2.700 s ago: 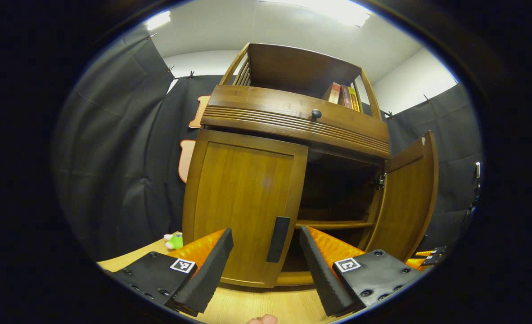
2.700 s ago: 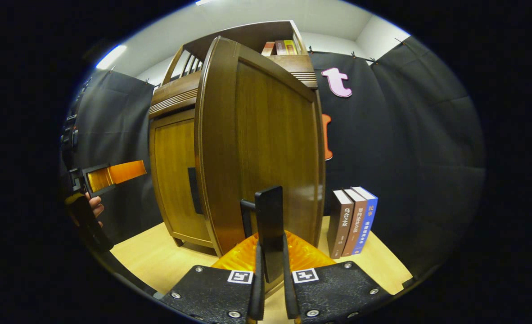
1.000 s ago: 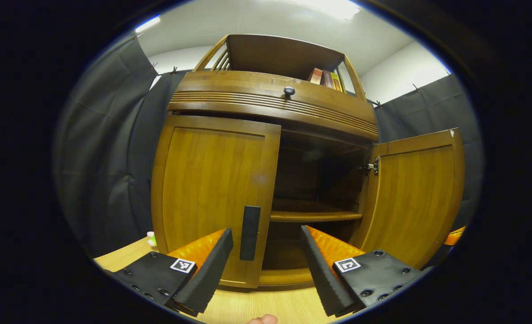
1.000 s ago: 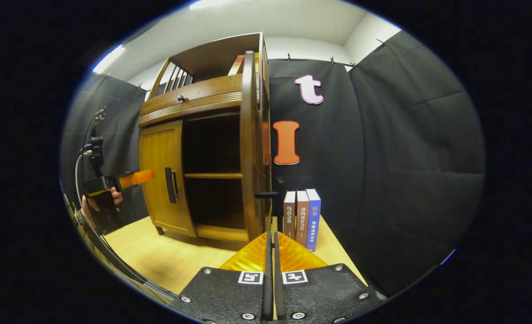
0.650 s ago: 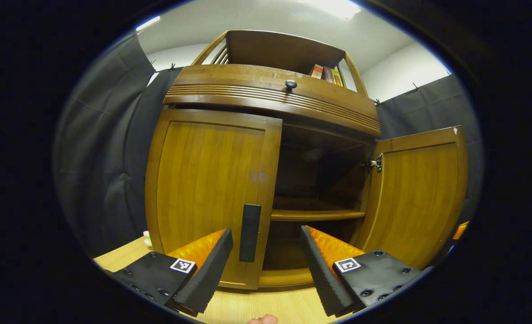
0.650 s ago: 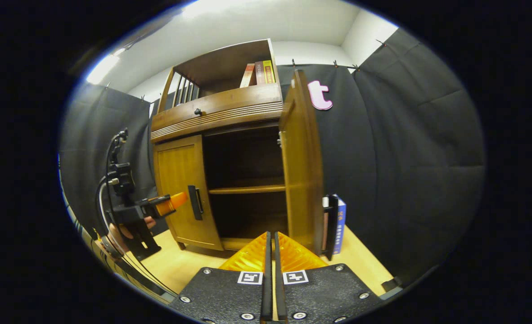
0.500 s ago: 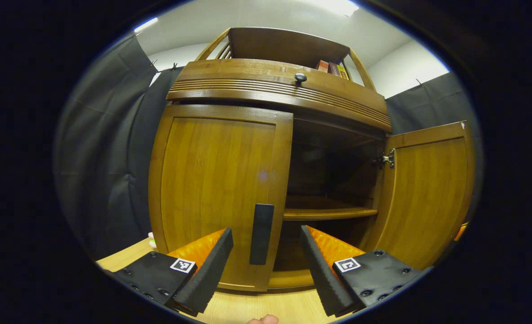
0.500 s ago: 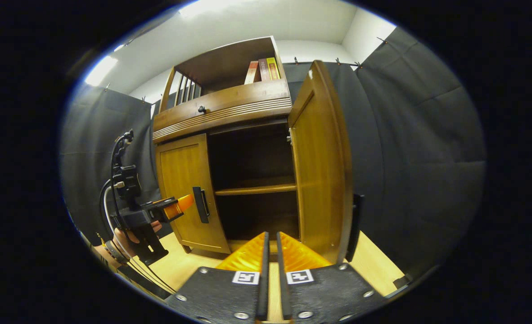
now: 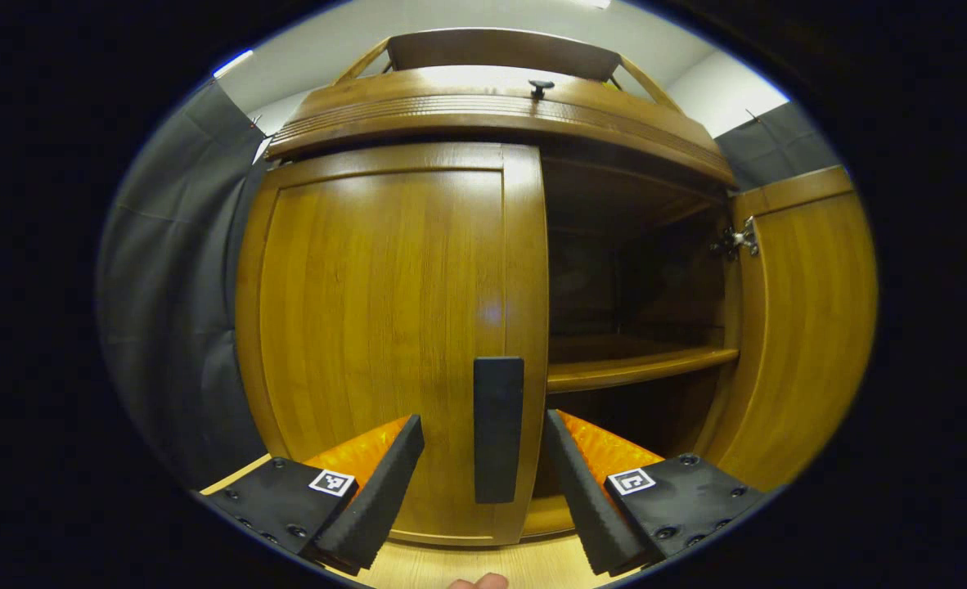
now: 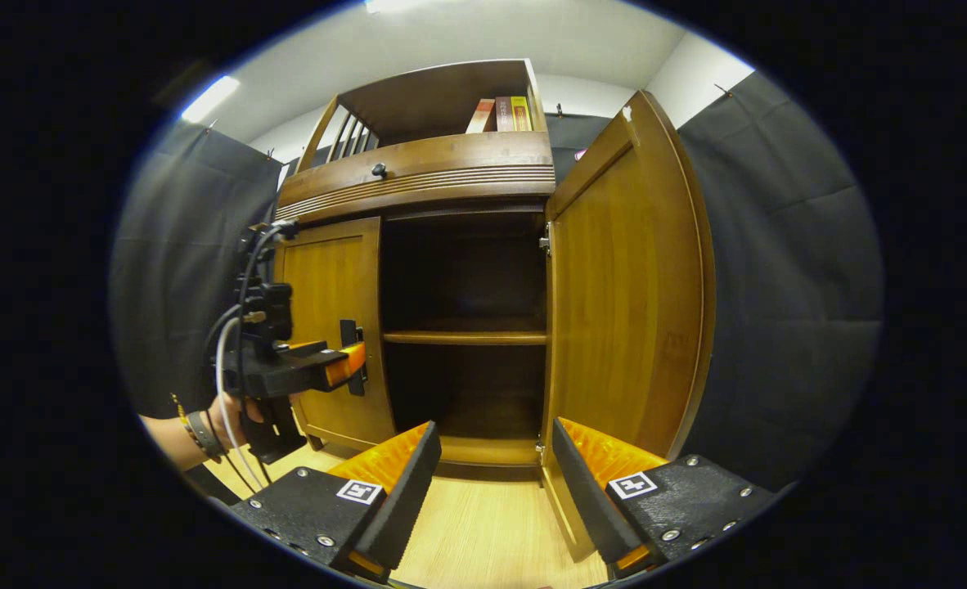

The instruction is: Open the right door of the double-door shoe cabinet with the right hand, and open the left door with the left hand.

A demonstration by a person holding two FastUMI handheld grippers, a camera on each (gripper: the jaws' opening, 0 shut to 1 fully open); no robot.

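The wooden shoe cabinet [image 9: 492, 106] stands close in front of me. In the left gripper view its left door [image 9: 385, 327] is closed, and that door's dark upright handle [image 9: 498, 429] stands between the fingers of my open left gripper [image 9: 483, 458], touching neither. The right door [image 9: 802, 327] hangs swung wide. In the right gripper view my right gripper [image 10: 496, 483] is open and holds nothing, low in front of the dark cabinet opening, with the open right door [image 10: 622, 303] just to its right. My left gripper [image 10: 351, 366], held by a hand [image 10: 230, 417], is at the left door's handle [image 10: 354, 360].
Inside the cabinet a wooden shelf [image 10: 463, 337] crosses the dark opening. A drawer with a round knob [image 10: 379, 170] sits above the doors, and books [image 10: 500, 114] stand on the top shelf. The cabinet rests on a light wooden surface [image 10: 483, 532]. Black cloth walls surround it.
My right gripper has let go of the right door's handle, opened and drawn back; the right door has swung wide. My left gripper has moved closer, bringing the left handle between its fingers.
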